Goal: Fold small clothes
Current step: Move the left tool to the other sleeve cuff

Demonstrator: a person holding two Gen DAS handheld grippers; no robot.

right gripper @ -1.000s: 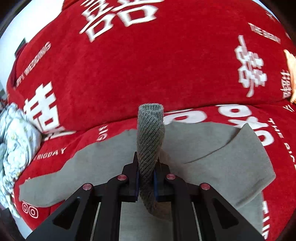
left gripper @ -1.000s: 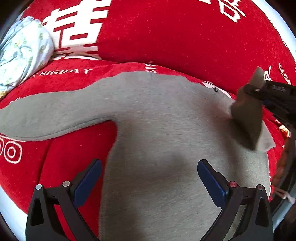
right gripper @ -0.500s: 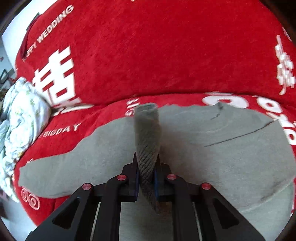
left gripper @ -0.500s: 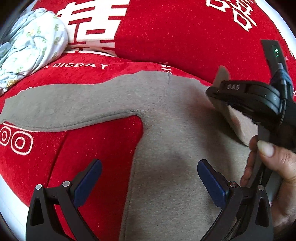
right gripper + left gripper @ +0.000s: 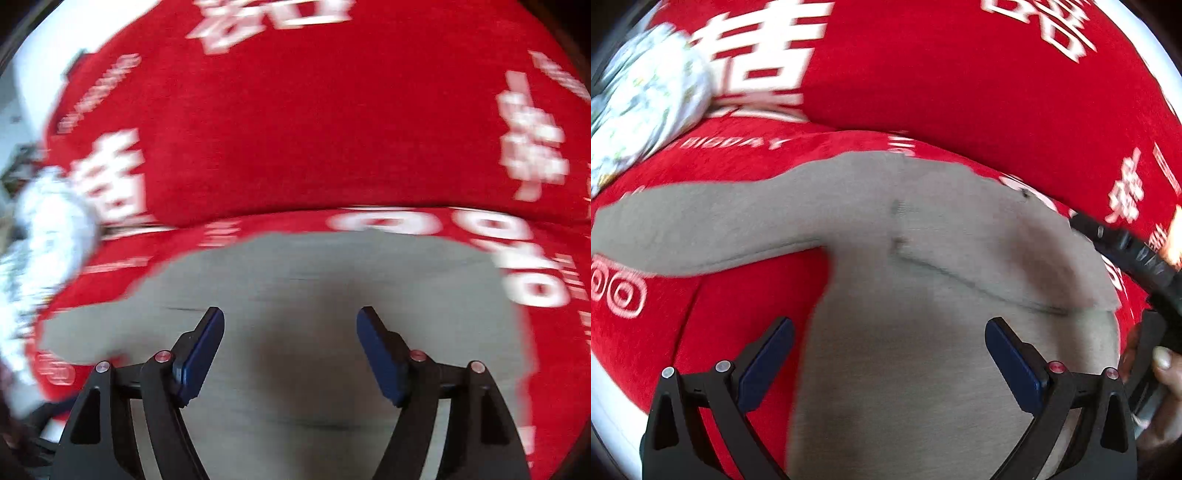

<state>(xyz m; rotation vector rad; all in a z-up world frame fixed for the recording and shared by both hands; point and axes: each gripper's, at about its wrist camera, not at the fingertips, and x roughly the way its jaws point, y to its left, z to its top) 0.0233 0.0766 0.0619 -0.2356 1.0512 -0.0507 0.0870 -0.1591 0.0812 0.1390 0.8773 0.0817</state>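
A grey long-sleeved top [image 5: 905, 332] lies flat on a red sofa seat. Its left sleeve [image 5: 701, 221] stretches out to the left. Its right sleeve [image 5: 1015, 258] lies folded across the chest. My left gripper [image 5: 888, 354] is open and empty above the body of the top. My right gripper [image 5: 290, 343] is open and empty above the same top [image 5: 295, 295]; it also shows at the right edge of the left wrist view [image 5: 1137, 254]. Both views are motion-blurred.
The red sofa back [image 5: 960, 74] with white lettering rises behind the top. A bundle of pale floral cloth [image 5: 639, 107] sits at the far left of the seat; it also shows in the right wrist view [image 5: 40, 243].
My right gripper has let go of the grey sleeve cuff and opened. The sleeve now lies folded across the chest. The right gripper has pulled back toward the right.
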